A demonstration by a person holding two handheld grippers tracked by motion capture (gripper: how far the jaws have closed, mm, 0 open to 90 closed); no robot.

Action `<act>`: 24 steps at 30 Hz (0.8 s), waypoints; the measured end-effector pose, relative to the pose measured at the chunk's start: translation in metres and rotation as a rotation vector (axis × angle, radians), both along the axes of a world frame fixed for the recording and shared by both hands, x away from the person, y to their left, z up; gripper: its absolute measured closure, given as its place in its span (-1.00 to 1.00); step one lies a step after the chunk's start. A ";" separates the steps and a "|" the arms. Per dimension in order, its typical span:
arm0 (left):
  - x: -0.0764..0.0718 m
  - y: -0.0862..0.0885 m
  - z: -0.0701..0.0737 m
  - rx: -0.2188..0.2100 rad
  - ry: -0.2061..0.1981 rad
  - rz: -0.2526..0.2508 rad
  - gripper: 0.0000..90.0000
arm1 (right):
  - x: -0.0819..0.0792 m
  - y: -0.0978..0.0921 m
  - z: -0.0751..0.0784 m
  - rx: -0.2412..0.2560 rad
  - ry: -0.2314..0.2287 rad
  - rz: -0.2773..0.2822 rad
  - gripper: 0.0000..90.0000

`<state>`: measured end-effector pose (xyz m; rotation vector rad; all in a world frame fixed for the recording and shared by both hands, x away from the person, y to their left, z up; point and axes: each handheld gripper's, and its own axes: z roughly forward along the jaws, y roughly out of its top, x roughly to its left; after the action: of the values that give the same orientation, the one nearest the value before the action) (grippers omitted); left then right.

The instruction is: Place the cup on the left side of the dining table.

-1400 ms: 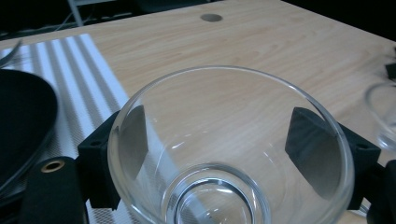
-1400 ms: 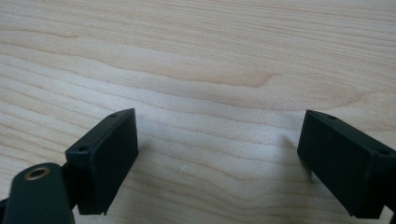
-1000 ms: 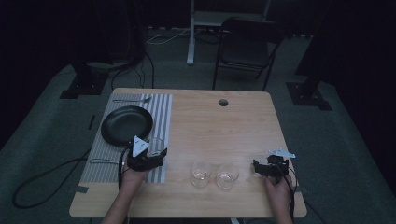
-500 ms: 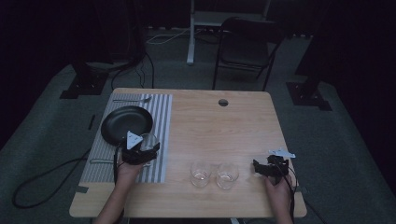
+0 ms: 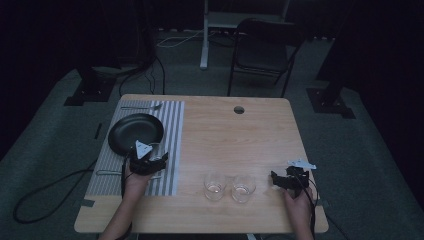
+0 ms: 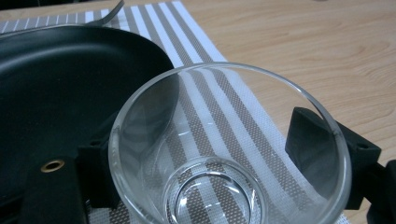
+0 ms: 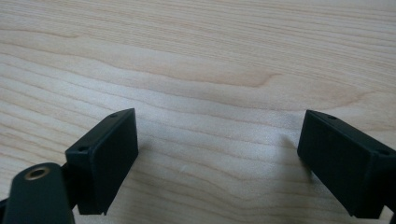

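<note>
Over the grey-and-white striped placemat [image 5: 167,150], just beside the near rim of the round black plate [image 5: 135,132], the left gripper [image 5: 150,161] has a clear, empty drinking glass [image 6: 229,154] clamped between its jaws, one black jaw pressed against each side of the wall. In the left gripper view the glass sits mouth-up and close to upright, the stripes showing straight through its base, with the plate's edge right beside it.

Across the light wooden table [image 5: 240,140], the right gripper [image 5: 280,180] rests low near the front right corner, jaws spread wide with nothing but bare wood grain between them. Two more clear glasses [image 5: 215,186] and [image 5: 243,188] stand side by side between the hands, near the front edge.

My read: this glass is being placed at the setting, beside the plate. To do it well, keep it level and bring it straight down so the base meets the mat flat (I can't tell from these views whether it is already touching). Watch the plate rim on the one side; a nudge there would knock glass on plate. Ease the jaws apart only once the base is settled, then draw back along the jaw line rather than sideways, so neither jaw drags the wall and tips it. There is a thin piece of cutlery [image 5: 107,173] lying on the mat near the hand, worth steering clear of on the way out.
</note>
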<state>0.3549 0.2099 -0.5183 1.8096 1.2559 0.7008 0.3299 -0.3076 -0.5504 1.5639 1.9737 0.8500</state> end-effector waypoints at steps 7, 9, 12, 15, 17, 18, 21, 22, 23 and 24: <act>-0.003 -0.004 -0.003 0.021 -0.034 0.019 -0.58 | 0.000 0.000 0.000 0.000 0.000 0.000 -0.74; -0.004 -0.004 -0.005 0.006 -0.048 0.028 -0.59 | 0.000 0.000 0.000 0.000 0.000 0.000 -0.74; -0.005 -0.003 -0.005 -0.002 -0.049 0.024 -0.59 | 0.000 0.000 0.000 0.000 0.000 0.000 -0.74; -0.006 -0.002 -0.004 -0.027 -0.055 0.026 -0.60 | 0.000 0.000 0.000 0.000 0.000 0.000 -0.74; -0.006 -0.001 -0.002 -0.046 -0.045 0.027 -0.61 | 0.000 0.000 0.000 0.000 0.000 0.000 -0.74; -0.006 -0.001 -0.002 -0.069 -0.033 0.018 -0.66 | 0.000 0.000 0.000 0.000 0.000 0.000 -0.74; -0.008 -0.003 0.001 -0.050 -0.017 0.022 -0.78 | 0.000 0.000 0.000 0.000 0.000 0.000 -0.74; -0.009 -0.003 0.002 -0.040 -0.020 0.029 -0.78 | 0.000 0.000 0.000 0.000 0.000 0.000 -0.74; -0.009 -0.002 0.002 -0.036 -0.017 0.039 -0.78 | 0.000 0.000 0.000 0.000 0.000 0.000 -0.74; -0.009 -0.002 0.002 -0.034 -0.015 0.044 -0.79 | 0.000 0.000 0.000 0.000 0.000 0.000 -0.74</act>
<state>0.3454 0.2083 -0.5160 1.7507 1.2938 0.7116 0.3299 -0.3076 -0.5504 1.5643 1.9734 0.8504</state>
